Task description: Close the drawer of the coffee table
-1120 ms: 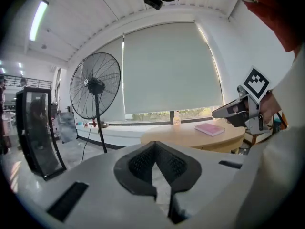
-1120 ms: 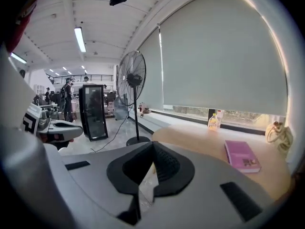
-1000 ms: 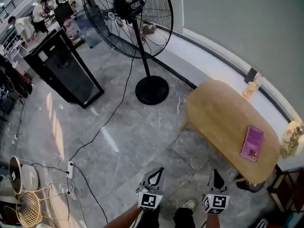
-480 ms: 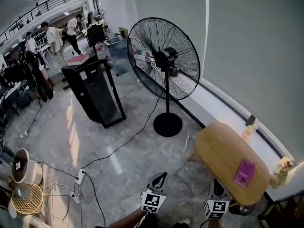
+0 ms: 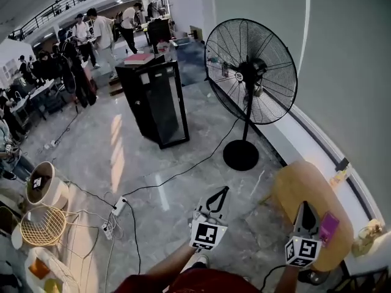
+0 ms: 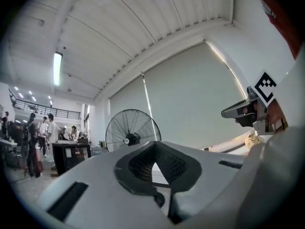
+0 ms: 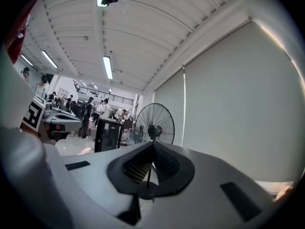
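Floor (image 5: 165, 218): grey polished stone, fills most of my head view.
Pedestal fan (image 5: 250, 66): upright by the wall, ahead of both grippers.
Black cabinet (image 5: 156, 102): upright, left of the fan.
Coffee table (image 5: 293, 185): oval wooden top, lower right along the wall; I can't make out its drawer from here.
Left gripper (image 5: 223, 191): jaws together, nothing between them, up in the air.
Right gripper (image 5: 305, 206): jaws together, empty, showing in front of the table top.
Purple book (image 5: 328, 226): flat on the table, showing just beside my right gripper.
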A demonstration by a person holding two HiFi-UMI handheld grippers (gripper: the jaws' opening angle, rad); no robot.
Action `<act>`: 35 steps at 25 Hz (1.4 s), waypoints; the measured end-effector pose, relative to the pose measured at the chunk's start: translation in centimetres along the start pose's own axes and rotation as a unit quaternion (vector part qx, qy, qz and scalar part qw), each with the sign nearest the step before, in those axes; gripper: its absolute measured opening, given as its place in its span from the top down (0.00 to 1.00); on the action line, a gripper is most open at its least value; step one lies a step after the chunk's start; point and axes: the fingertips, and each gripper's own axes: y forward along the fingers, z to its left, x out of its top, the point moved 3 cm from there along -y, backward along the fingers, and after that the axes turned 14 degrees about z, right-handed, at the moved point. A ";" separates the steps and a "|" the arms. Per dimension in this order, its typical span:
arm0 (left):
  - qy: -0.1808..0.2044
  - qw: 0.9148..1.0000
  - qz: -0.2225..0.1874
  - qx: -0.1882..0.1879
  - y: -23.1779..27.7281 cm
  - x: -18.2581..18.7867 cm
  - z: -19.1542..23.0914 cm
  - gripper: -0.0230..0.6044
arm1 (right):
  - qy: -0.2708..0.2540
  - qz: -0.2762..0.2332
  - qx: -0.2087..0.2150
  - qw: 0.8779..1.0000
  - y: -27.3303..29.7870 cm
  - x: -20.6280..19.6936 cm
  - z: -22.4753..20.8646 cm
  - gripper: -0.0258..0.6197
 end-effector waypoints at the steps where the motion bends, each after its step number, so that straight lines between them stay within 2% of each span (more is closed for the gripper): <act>1: 0.006 1.000 -0.013 0.008 -0.4 0.5 0.8 0.95 | -0.002 -0.011 0.004 1.000 0.2 0.9 0.6 0.96; 5: 0.023 0.999 -0.043 0.024 -1.5 1.4 3.2 0.95 | -0.007 -0.040 0.020 0.999 1.3 2.8 3.2 0.96; 11: 0.028 0.998 -0.053 0.032 -2.1 0.7 5.6 0.95 | -0.018 -0.047 0.038 0.998 2.8 2.6 6.2 0.96; 15: 0.029 0.998 -0.050 0.034 -1.6 0.3 6.4 0.95 | -0.020 -0.047 0.033 0.998 3.4 3.0 6.3 0.96; 19: 0.046 0.996 -0.063 0.032 -1.7 0.7 6.2 0.95 | -0.019 -0.047 0.028 0.998 3.0 3.0 6.1 0.96; 35: 0.048 0.997 -0.051 0.028 -0.4 0.8 5.5 0.95 | -0.022 -0.038 0.022 0.999 3.7 2.4 5.2 0.96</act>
